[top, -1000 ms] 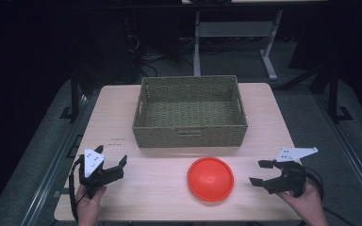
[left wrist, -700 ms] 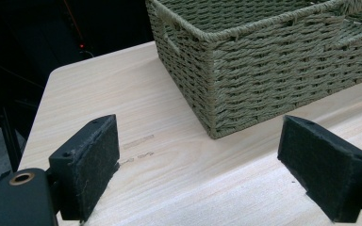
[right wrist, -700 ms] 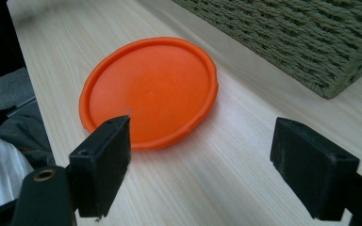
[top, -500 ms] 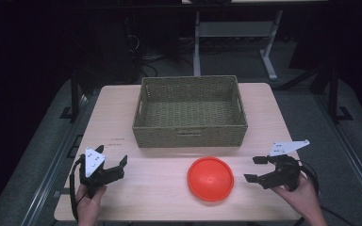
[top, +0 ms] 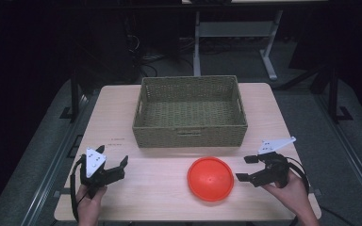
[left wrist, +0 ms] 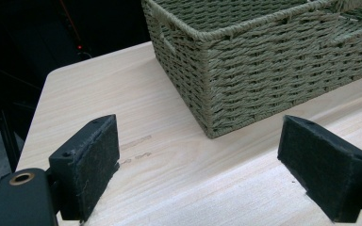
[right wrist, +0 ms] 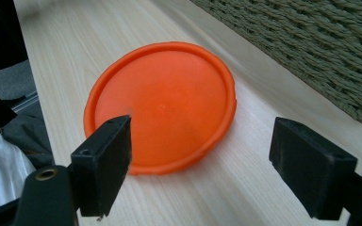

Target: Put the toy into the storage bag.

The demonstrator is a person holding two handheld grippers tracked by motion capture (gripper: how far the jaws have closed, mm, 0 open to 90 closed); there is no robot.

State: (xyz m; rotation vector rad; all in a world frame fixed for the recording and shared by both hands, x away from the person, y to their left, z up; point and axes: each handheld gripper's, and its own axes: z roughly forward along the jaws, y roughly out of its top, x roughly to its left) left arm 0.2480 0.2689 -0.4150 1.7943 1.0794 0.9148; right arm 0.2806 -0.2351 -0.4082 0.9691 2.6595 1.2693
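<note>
Jaws of the right gripper stood wide apart, just beside the orange plate; the left gripper gaped too, holding nothing.

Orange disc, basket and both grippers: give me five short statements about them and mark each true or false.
1. The orange disc lies inside the woven basket. False: it lies on the table, in front of the basket.
2. The right gripper is open, its fingers pointing toward the disc. True.
3. The left gripper is clamped on the basket's rim. False: it is open, apart from the basket, and holds nothing.
4. In the high view nothing lies in the basket. True.
5. The right gripper's fingers grip the disc's edge. False: they are spread wide and not closed on it.
</note>
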